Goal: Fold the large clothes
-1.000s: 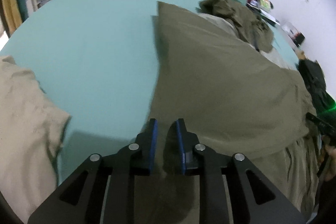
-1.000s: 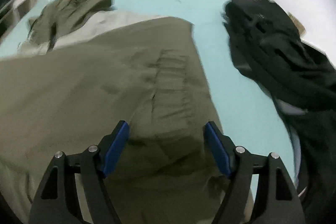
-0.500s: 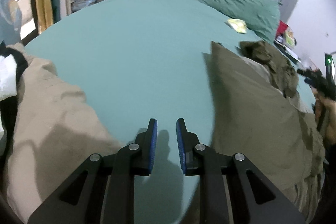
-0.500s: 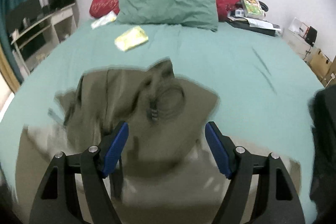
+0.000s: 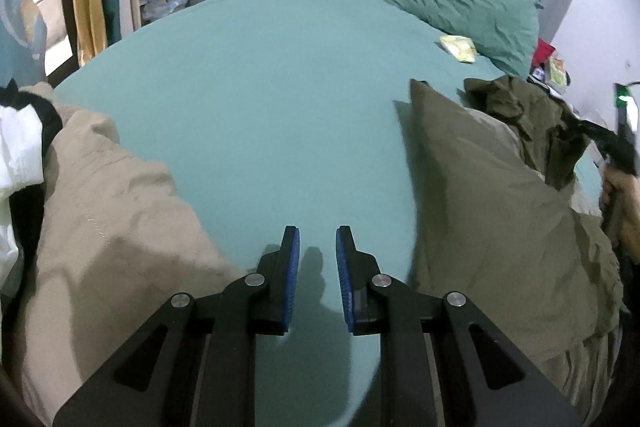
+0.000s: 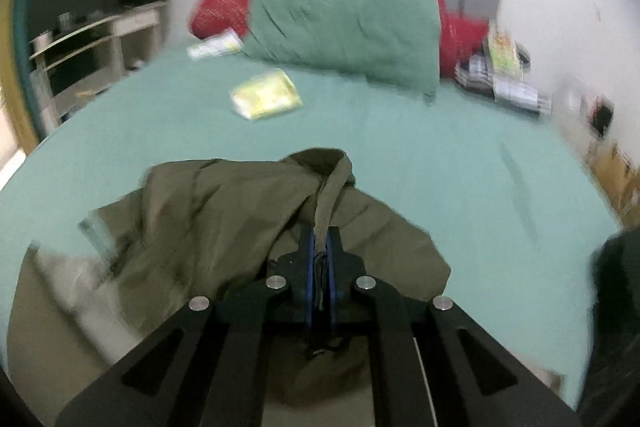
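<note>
Each black hand-held gripper has 2 blue-padded fingers, seemingly 4 screws.

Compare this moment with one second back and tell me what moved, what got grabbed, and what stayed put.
The right gripper swung from the spread olive cloth toward the headboard, and its jaws, wide apart before, are now shut on a fold of the crumpled olive garment. The left gripper slid off the olive cloth to bare teal sheet, jaws unchanged and empty. The pillows stayed.

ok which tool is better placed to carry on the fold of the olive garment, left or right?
Right. The right tool is already shut on a strip of the olive garment, lifting it off the bed. The left tool holds nothing, over bare sheet beside the cloth.
</note>
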Tool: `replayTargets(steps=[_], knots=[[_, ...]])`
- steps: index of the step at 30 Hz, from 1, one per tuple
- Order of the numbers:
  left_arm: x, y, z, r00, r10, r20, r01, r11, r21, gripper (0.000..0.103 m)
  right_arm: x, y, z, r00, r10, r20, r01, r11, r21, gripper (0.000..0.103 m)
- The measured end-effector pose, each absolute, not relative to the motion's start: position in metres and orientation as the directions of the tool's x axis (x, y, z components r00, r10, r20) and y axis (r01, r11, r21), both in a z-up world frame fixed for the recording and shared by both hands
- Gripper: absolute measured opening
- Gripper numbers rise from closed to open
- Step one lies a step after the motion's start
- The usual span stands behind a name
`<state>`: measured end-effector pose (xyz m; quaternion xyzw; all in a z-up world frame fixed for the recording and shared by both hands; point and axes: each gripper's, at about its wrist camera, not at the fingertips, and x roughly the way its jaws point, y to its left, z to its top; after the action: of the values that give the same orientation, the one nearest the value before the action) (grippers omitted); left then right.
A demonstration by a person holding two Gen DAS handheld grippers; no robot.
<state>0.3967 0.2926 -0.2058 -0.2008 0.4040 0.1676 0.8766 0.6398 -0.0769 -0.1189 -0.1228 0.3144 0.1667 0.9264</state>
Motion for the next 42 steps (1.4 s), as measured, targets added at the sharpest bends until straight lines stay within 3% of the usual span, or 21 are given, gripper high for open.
replayTargets(steps=[5,8,14,18,20,21,23,25,28,32,37,40,42], knots=[[0.395,0.274,-0.195,0.639,0.102,-0.763,-0.411,0.883,-0.226,0.020,0.497,-0.074,-0.114,0.804,0.262,-0.533,-0.544,0.684,-0.485,0.006],[0.393,0.261,-0.189,0.650,0.077,-0.756,-0.382,0.893,-0.238,0.020,0.431,-0.085,-0.138,0.793,0.256,-0.553,-0.584,0.580,-0.568,0.006],[0.383,0.244,-0.174,0.669,0.027,-0.743,-0.332,0.905,-0.267,0.020,0.348,-0.118,-0.197,0.741,0.167,-0.650,-0.628,0.516,-0.583,0.009],[0.380,0.236,-0.171,0.669,0.020,-0.743,-0.313,0.915,-0.257,0.020,0.336,-0.146,-0.187,0.648,0.151,-0.747,-0.659,0.602,-0.450,0.013],[0.380,0.239,-0.171,0.669,0.018,-0.743,-0.309,0.916,-0.256,0.020,0.336,-0.159,-0.159,0.640,0.190,-0.744,-0.648,0.655,-0.389,0.038],[0.381,0.241,-0.173,0.665,0.025,-0.746,-0.316,0.915,-0.252,0.020,0.339,-0.161,-0.145,0.648,0.215,-0.731,-0.641,0.671,-0.371,0.045],[0.382,0.245,-0.174,0.659,0.028,-0.751,-0.332,0.907,-0.257,0.020,0.356,-0.157,-0.113,0.695,0.254,-0.673,-0.610,0.705,-0.363,0.078],[0.385,0.249,-0.177,0.650,0.017,-0.760,-0.344,0.898,-0.274,0.020,0.387,-0.143,-0.084,0.710,0.317,-0.629,-0.599,0.741,-0.304,0.090],[0.388,0.251,-0.179,0.647,0.017,-0.762,-0.349,0.896,-0.277,0.020,0.454,-0.109,-0.070,0.577,0.431,-0.694,-0.659,0.747,-0.085,0.090],[0.392,0.249,-0.180,0.648,0.015,-0.761,-0.335,0.903,-0.268,0.020,0.535,-0.074,-0.087,0.465,0.411,-0.784,-0.569,0.817,0.091,0.090],[0.395,0.254,-0.182,0.642,0.015,-0.767,-0.339,0.902,-0.266,0.020,0.591,-0.070,-0.126,0.311,0.454,-0.835,-0.461,0.840,0.285,0.090],[0.397,0.258,-0.184,0.640,0.011,-0.768,-0.335,0.904,-0.266,0.020,0.593,-0.066,-0.163,0.067,0.579,-0.813,-0.444,0.747,0.495,0.090],[0.397,0.259,-0.186,0.633,0.009,-0.774,-0.334,0.905,-0.262,0.020,0.575,-0.056,-0.164,0.074,0.544,-0.836,-0.527,0.733,0.430,0.068]])
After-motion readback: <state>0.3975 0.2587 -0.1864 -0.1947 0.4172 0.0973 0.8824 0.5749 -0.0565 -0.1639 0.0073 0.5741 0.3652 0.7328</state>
